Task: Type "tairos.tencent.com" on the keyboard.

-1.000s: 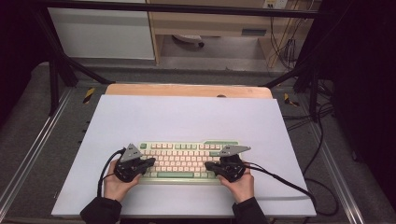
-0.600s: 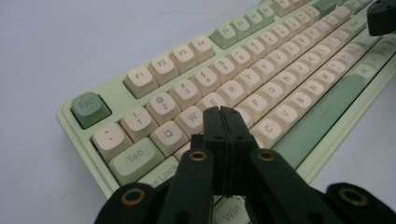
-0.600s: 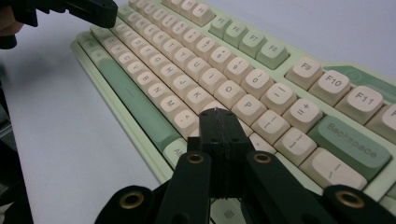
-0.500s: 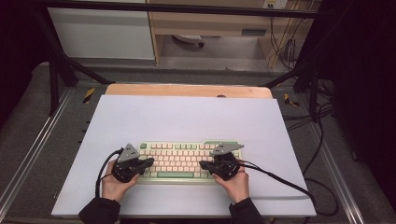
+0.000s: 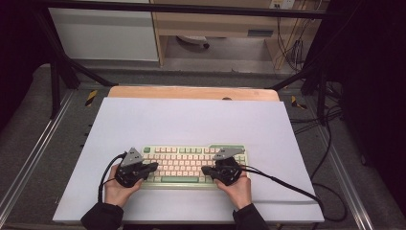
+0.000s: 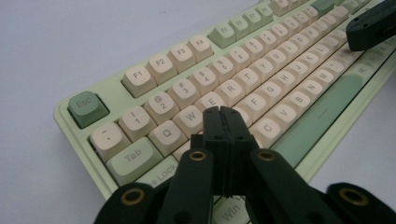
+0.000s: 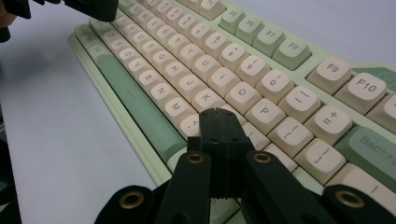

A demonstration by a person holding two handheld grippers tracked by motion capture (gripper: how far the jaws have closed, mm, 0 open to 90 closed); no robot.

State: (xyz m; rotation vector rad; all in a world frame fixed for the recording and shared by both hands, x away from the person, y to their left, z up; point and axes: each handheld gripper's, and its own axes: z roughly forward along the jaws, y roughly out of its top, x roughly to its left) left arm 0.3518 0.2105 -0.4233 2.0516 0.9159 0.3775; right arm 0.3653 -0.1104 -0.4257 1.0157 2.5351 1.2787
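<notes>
We're poking at the keyboard (image 5: 191, 165) with both hand-held grippers clamped fully closed on nothing, probably so each pair of jaws works like one blunt fingertip for pressing keys. The left hand-held gripper (image 6: 222, 116) is hovering over the S/D area while the right hand-held gripper (image 7: 218, 119) is sitting around L and the comma. The keyboard itself is lying flat near our edge of the bench (image 5: 191, 120), within easy reach.
</notes>
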